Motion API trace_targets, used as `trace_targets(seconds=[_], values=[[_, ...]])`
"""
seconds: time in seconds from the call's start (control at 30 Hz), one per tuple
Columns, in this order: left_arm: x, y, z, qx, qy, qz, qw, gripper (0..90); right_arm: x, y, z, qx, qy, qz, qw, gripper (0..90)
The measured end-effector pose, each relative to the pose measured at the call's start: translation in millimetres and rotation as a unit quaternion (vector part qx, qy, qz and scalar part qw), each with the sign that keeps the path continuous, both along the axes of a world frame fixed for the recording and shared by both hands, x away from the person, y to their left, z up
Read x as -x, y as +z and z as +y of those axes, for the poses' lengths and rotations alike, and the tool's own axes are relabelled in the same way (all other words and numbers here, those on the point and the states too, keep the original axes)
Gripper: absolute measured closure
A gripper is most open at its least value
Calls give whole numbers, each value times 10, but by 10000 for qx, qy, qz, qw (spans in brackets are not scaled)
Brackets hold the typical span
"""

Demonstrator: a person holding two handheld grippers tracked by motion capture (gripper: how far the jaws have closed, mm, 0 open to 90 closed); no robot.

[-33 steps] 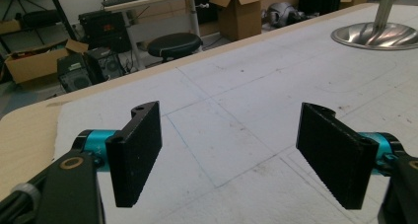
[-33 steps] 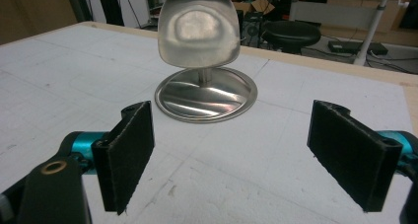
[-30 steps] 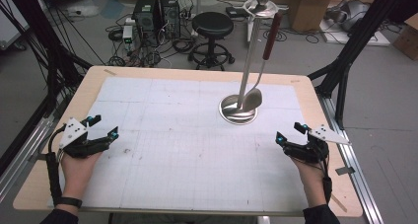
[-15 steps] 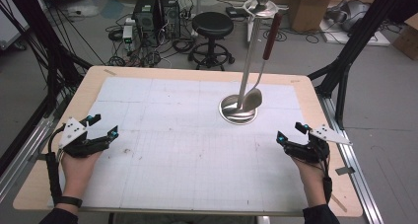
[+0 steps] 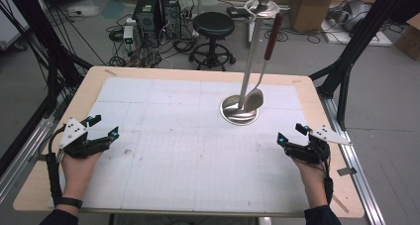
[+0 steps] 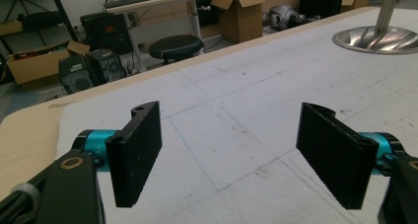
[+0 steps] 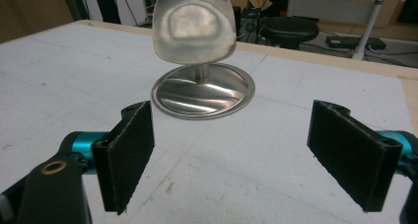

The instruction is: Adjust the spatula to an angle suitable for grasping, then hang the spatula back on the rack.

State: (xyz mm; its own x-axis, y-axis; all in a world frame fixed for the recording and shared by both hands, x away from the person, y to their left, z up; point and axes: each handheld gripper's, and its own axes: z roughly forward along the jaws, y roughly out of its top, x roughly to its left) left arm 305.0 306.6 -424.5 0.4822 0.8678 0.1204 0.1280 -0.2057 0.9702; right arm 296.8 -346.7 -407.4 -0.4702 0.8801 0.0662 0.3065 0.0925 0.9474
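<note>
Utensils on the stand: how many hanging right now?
1. A single ladle with a dark red handle hangs from the top of the steel stand, its bowl low over the round base on the table's far right. Nothing else hangs there.

Steel utensil stand (image 5: 239,110) is sitting upright on the white gridded mat, toward the far right part of the table. Round domed base is lying flat, shiny, with a thin vertical pole rising to a disc and ball knob on top. Spoon-like utensil (image 5: 253,99) is hanging from the top disc (dark reddish-brown handle up, thin metal shank, polished bowl down). Bowl is dangling just above the base, beside the pole; touching or not, cannot tell. In the right gripper view the bowl (image 7: 192,24) is facing the camera, base (image 7: 203,96) showing behind and below it.
</note>
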Motion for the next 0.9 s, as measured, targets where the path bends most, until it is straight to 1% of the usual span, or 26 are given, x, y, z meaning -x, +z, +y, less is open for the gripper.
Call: trace_targets(seconds=[0.17,0.27,0.37,0.47,0.5,0.7,0.9], values=[[0,0,-4,30,4,-6,10000,259,-6,0,-4,-28,7,-20,10000,174],[-3,-3,-5,6,1,9,10000,259,-6,-2,-13,-10,0,-27,10000,174],[5,4,-10,10,-14,-9,10000,259,2,-1,-7,-34,0,5,10000,174],[2,0,-13,25,1,-12,10000,259,0,0,-6,-10,12,-28,10000,174],[1,1,-9,1,-4,-6,10000,259,-1,0,-8,-3,18,-31,10000,174],[1,4,-13,37,-1,-18,10000,259,5,1,-7,-11,13,-16,10000,174],[-2,2,-15,25,-10,-18,10000,259,5,1,-9,-5,6,-18,10000,174]])
